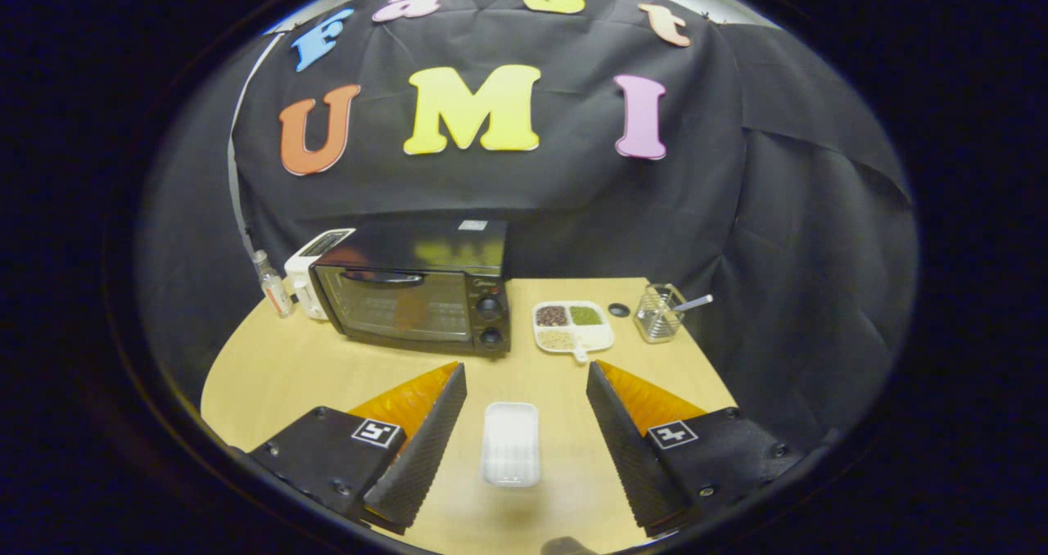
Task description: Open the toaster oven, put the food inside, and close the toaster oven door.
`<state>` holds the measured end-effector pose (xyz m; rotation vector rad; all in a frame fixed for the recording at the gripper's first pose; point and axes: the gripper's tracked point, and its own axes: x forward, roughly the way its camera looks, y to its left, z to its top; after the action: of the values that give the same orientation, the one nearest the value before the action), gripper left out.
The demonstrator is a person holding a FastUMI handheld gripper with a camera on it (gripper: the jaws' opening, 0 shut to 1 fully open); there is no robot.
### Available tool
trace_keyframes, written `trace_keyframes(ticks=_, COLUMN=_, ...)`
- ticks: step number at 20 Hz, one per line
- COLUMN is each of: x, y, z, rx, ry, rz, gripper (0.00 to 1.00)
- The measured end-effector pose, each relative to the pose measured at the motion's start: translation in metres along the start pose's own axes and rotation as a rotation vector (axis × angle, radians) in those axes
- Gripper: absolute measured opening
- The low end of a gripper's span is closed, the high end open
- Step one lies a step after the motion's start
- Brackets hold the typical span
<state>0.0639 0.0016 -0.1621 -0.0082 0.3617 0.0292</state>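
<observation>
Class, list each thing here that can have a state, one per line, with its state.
toaster oven: door closed
claw: open, holding nothing
white tray: empty, flat on table between the claw's fingers
divided dish: three compartments filled
glass jar: upright, utensil inside
small bottle: upright

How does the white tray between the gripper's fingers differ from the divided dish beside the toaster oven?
The white tray lies between the open gripper fingers; the divided dish sits beyond them, beside the toaster oven. The tray is one plain compartment; the dish is split into sections. The tray looks empty; the dish holds dark, green and pale fillings. Both are white and rest on the table.
</observation>
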Motion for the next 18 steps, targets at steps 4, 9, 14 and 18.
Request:
trace_keyframes(ticks=4, x=-0.040, y=-0.058, z=0.038, rx=0.046, ry=-0.122, rz=0.014, gripper=0.95)
trace_keyframes(ticks=9, x=-0.081, y=-0.109, z=0.081, rx=0.038, ry=-0.276, rz=0.053, gripper=0.98)
trace_keyframes(ticks=14, x=-0.106, y=-0.118, z=0.103, rx=0.020, ry=-0.359, rz=0.100, gripper=0.98)
trace_keyframes(ticks=18, x=-0.121, y=-0.109, z=0.108, rx=-0.020, ry=-0.384, rz=0.104, gripper=0.99)
